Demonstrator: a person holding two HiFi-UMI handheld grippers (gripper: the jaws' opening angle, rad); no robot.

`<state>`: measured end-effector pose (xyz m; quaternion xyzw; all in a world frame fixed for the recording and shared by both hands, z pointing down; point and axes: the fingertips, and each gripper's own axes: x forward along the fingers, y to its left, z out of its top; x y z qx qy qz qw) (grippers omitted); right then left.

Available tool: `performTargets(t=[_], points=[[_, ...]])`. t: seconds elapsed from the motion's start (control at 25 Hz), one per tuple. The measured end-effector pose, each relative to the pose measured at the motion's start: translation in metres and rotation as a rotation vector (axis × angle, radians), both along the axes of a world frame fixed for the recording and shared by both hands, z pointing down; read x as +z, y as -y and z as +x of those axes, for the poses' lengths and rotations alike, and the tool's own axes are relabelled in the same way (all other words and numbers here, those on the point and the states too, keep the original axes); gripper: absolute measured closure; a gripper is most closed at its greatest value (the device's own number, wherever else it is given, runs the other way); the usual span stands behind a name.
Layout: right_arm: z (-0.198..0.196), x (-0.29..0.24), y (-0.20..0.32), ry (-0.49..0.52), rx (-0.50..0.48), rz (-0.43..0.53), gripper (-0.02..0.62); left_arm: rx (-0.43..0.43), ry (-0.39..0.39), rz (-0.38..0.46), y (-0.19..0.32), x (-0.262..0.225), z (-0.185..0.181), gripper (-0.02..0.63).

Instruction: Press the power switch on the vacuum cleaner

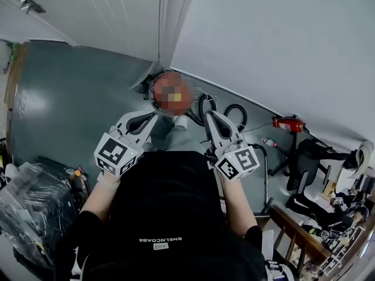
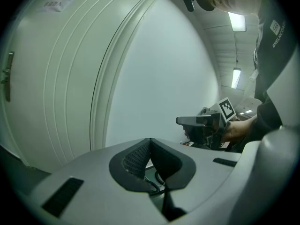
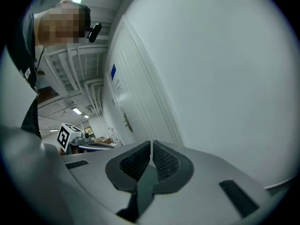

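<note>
Left claw (image 2: 150, 143) was pressed together on nothing, and so was the right claw (image 3: 151, 148). I held both above the grey floor (image 1: 70, 98). The round reddish vacuum cleaner (image 1: 170, 93) sat in the wall corner ahead, partly masked, with its black hose (image 1: 237, 111) looped beside it, apart from both claws.

1. You faced a white panelled door (image 2: 51, 78), with its handle (image 2: 6, 76) at the far left.
2. A plain white wall (image 1: 275, 40) ran beside that door.
3. A red canister (image 1: 287, 123) sat near the wall's foot, over grey floor (image 1: 70, 98).
4. Ceiling lights (image 2: 238, 21) glowed behind you.
</note>
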<state>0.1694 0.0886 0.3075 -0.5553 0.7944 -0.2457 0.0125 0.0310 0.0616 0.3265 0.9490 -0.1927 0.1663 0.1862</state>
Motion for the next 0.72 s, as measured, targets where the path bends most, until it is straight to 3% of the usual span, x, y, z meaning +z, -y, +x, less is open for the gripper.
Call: performTargets(t=[0.32, 0.52, 0.72], points=[[0.043, 0.024, 0.023, 0.035, -0.178, -0.046, 0.558, -0.123, 0.038, -0.023, 0.008, 0.007, 0.056, 0.592], [0.036, 0.039, 0.027, 0.024, -0.301, -0.085, 0.558, -0.214, 0.058, -0.040, 0.006, 0.015, 0.058, 0.592], [0.021, 0.051, 0.036, 0.014, -0.364, -0.124, 0.558, -0.271, 0.054, -0.069, 0.004, 0.021, 0.049, 0.592]])
